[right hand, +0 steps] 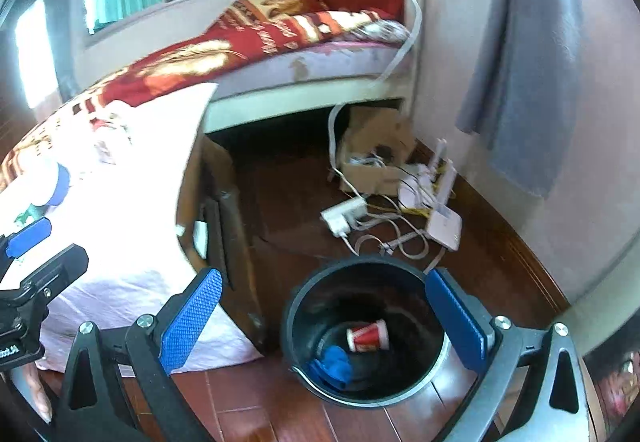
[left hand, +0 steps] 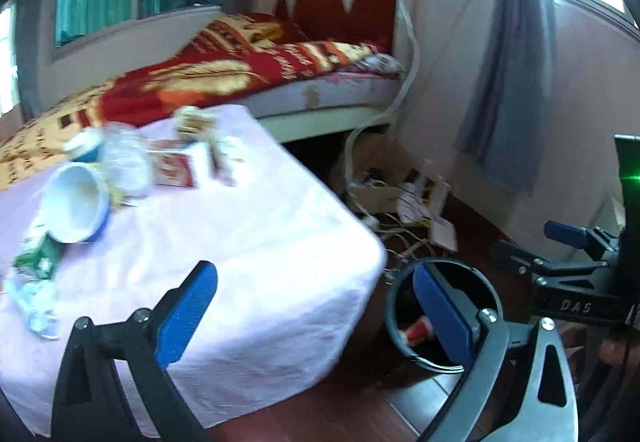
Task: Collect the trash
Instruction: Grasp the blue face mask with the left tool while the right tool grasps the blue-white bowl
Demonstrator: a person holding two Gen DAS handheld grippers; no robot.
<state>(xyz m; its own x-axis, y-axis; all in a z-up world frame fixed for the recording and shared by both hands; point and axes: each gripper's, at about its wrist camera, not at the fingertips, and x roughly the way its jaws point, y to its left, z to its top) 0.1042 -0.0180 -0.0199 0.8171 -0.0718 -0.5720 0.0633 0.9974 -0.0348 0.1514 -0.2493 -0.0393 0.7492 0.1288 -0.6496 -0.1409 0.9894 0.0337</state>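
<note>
A black trash bin point(right hand: 362, 330) stands on the wooden floor beside the table; a red-and-white paper cup point(right hand: 368, 336) and a blue crumpled thing point(right hand: 332, 366) lie inside. The bin also shows in the left wrist view point(left hand: 442, 316). On the pink-clothed table point(left hand: 240, 250) lie a white-and-blue cup point(left hand: 76, 208), a second cup point(left hand: 84, 146), clear crumpled plastic point(left hand: 124, 158), a red-and-white carton point(left hand: 174, 170), a green wrapper point(left hand: 38, 258) and crumpled paper point(left hand: 38, 306). My left gripper point(left hand: 316, 318) is open and empty over the table's corner. My right gripper point(right hand: 324, 322) is open and empty above the bin.
A bed point(right hand: 248, 46) with a red blanket stands behind the table. A cardboard box point(right hand: 372, 158), a power strip point(right hand: 346, 216), cables and white devices point(right hand: 444, 226) litter the floor by the wall. A grey curtain point(right hand: 528, 62) hangs at right.
</note>
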